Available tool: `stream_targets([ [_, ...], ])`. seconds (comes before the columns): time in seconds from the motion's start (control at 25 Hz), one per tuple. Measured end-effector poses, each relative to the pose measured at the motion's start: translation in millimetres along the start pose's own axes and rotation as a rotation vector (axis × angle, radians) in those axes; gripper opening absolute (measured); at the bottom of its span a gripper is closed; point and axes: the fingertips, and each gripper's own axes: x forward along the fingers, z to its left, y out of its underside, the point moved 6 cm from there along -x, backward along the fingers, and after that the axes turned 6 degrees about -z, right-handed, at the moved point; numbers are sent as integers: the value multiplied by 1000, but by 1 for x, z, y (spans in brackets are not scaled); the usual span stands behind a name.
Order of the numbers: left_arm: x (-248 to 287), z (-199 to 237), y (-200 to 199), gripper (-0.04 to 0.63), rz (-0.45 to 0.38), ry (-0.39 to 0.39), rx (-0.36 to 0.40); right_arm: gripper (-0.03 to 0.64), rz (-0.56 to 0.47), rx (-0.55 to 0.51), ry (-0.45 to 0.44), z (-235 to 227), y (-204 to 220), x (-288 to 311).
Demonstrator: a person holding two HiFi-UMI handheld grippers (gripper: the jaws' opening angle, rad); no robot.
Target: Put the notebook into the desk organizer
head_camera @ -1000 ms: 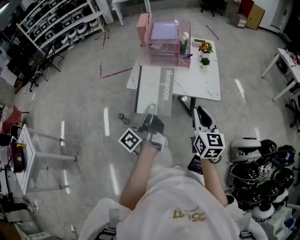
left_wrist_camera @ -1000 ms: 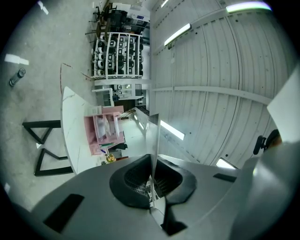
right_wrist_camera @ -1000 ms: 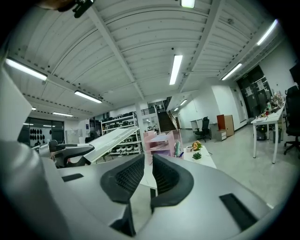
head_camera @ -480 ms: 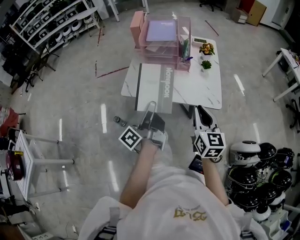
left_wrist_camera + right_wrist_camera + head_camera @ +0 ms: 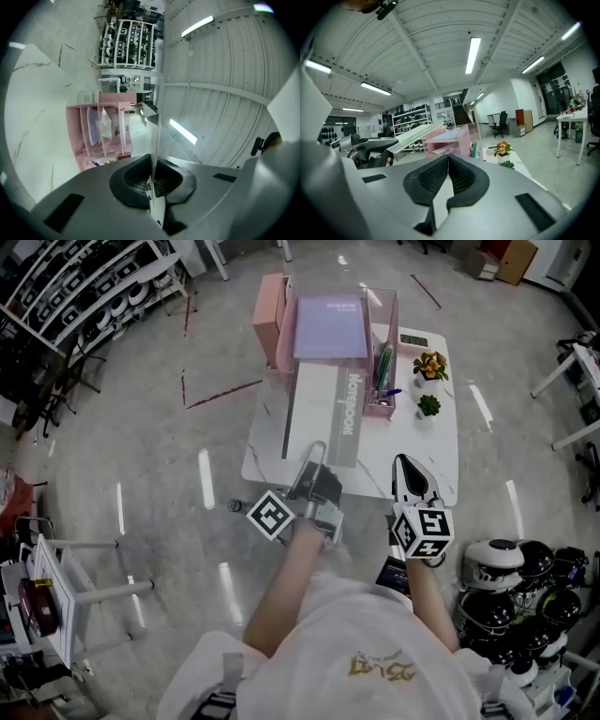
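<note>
The notebook [image 5: 324,412], white with a grey spine strip and a printed title, is held tilted above the white table [image 5: 427,451]. My left gripper [image 5: 316,450] is shut on its near edge; in the left gripper view it shows edge-on as a thin sheet [image 5: 155,136] between the pads. Its far edge reaches the front of the pink desk organizer [image 5: 278,317], which stands at the table's far end with a purple sheet [image 5: 330,326] on top. My right gripper [image 5: 405,465] hangs shut and empty over the table's near right edge.
Pens stand in the organizer's side holder [image 5: 383,371]. Two small potted plants [image 5: 431,364] [image 5: 428,405] and a small clock [image 5: 412,338] sit on the table's right side. Helmets [image 5: 525,587] are piled on the floor at right, with shelving [image 5: 84,287] far left.
The person has come closer to the table. The left gripper has carried the notebook forward, so its far edge now meets the organizer. The right gripper has kept its pose.
</note>
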Motion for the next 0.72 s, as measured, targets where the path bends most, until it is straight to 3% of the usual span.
stream_targets([
  [0.36,79,32,-39,23,29,-7,-60,12,-5,-5,15,-8,-5,87],
  [0.72,121,60,-55,23,27,-46,-96,12,26,3,66,-28,-3,129],
])
